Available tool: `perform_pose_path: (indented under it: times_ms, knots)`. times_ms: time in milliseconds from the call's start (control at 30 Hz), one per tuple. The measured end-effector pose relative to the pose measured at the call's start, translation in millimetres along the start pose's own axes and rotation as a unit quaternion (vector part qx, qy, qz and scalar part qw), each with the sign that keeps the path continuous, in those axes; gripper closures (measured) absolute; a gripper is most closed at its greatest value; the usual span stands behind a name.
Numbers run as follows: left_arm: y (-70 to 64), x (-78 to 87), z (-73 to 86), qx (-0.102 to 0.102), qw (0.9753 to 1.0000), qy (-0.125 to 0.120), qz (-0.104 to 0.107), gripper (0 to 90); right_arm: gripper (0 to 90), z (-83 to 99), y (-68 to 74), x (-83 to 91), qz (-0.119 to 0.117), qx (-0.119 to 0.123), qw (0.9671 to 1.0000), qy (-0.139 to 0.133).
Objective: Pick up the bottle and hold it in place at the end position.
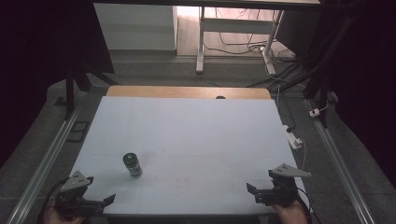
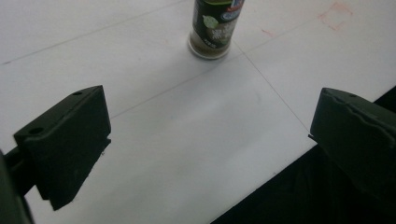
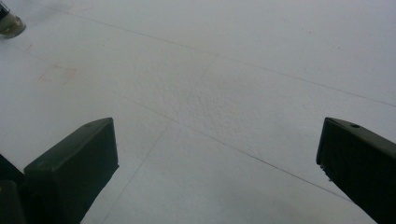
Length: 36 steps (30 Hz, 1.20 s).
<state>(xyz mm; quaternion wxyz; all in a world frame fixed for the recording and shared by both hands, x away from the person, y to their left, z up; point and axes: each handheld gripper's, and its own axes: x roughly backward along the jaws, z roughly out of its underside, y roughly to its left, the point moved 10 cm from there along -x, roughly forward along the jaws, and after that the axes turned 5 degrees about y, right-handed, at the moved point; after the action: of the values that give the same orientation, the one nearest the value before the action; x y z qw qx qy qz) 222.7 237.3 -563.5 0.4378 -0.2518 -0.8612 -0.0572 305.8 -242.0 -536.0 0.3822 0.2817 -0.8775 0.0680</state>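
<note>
Spice jar (image 1: 132,164) upright on white table (image 1: 196,135), untouched.
Left gripper (image 1: 95,198) near it, right gripper (image 1: 256,190) well apart; both jaws spread wide, empty.

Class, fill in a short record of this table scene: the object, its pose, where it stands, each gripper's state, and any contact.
object: spice jar, dark label, dark lid
pose: upright
place: left near part of the white table
left gripper: open, at the near left edge, holding nothing
right gripper: open, at the near right edge, holding nothing
contact: none; both grippers are apart from the jar
nearer gripper: left
</note>
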Motion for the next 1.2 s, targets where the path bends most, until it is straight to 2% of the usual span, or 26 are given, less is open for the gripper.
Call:
perform_pose_path:
  times_ms: [67, 133, 300, 433, 633, 833, 1200]
  knots:
    - [-0.4, -0.2, 0.2, 0.0, 1.0, 0.001, 0.002, 0.0, 0.0, -0.2, -0.7, -0.2, -0.009, -0.01, 0.9999, 0.001]
    - [-0.2, -0.2, 0.2, -0.001, 1.0, 0.001, 0.002, 0.0, 0.0, 0.0, -1.0, -0.2, -0.009, -0.01, 0.9999, 0.002]
    - [-0.8, -0.7, -0.2, -0.005, 1.0, 0.002, 0.004, 0.0, 0.0, 1.8, -0.3, -1.9, -0.012, -0.006, 0.9998, 0.012]
    - [0.1, -1.5, -0.4, 0.002, 1.0, 0.005, 0.005, 0.0, 0.0, 3.8, 1.8, -3.5, -0.019, -0.002, 0.9996, 0.023]
    - [1.4, -2.3, 0.0, 0.009, 0.9999, 0.009, 0.005, 0.0, 0.0, 4.1, 2.5, -4.1, -0.023, -0.002, 0.9994, 0.026]
    - [0.9, -3.2, 0.1, 0.009, 0.9997, 0.014, 0.016, 0.0, 0.0, 4.5, 3.4, -4.3, -0.025, 0.002, 0.9993, 0.027]
    - [0.1, -3.5, -4.2, 0.01, 0.9998, 0.005, 0.016, 0.0, 0.0, 5.0, 4.7, -5.5, -0.031, 0.004, 0.999, 0.032]
